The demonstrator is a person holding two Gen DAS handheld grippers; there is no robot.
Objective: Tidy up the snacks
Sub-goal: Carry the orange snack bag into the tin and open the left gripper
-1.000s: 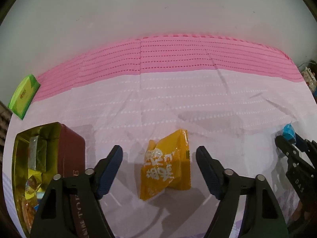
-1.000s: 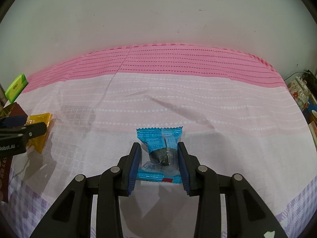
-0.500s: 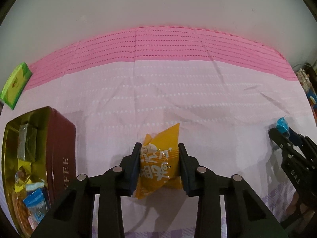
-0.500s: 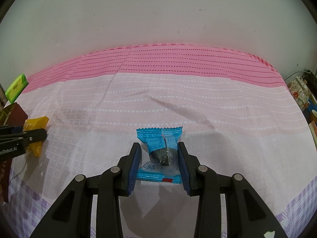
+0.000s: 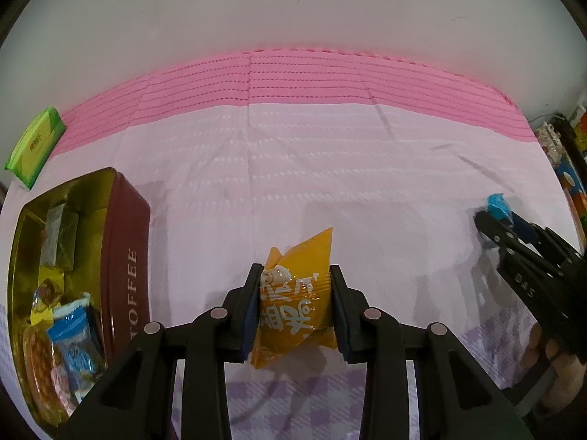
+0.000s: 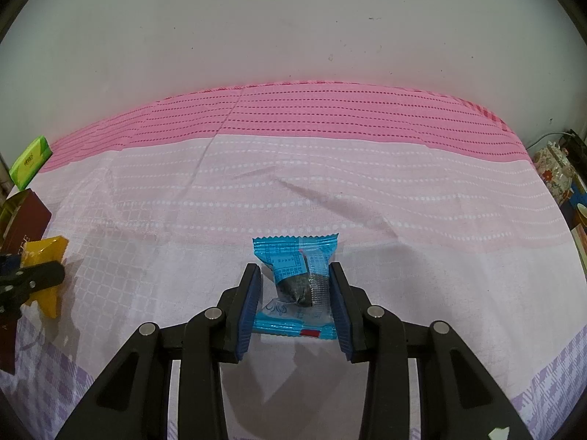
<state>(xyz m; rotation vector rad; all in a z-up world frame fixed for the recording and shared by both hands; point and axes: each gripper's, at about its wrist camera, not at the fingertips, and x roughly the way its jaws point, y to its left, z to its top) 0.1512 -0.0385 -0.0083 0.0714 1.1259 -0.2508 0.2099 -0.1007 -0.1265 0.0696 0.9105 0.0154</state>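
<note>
My left gripper [image 5: 295, 286] is shut on an orange snack packet [image 5: 297, 308] and holds it a little above the cloth. An open brown "TOFFEE" tin [image 5: 126, 242] with several wrapped snacks inside stands to its left. My right gripper [image 6: 295, 293] is shut on a blue snack packet [image 6: 297, 275] at the middle of the cloth. In the left wrist view the right gripper [image 5: 493, 220] shows at the right with the blue packet [image 5: 498, 205]. In the right wrist view the left gripper [image 6: 44, 275] and orange packet [image 6: 46, 253] show at the far left.
A pink and white cloth [image 6: 330, 190] covers the table, with a white wall behind. A green packet [image 5: 35, 146] lies at the far left, also in the right wrist view [image 6: 29, 161]. Clutter [image 6: 554, 172] sits past the right edge.
My left gripper has closed on the orange packet and lifted it slightly off the cloth. The right gripper has stayed still, shut on the blue packet.
</note>
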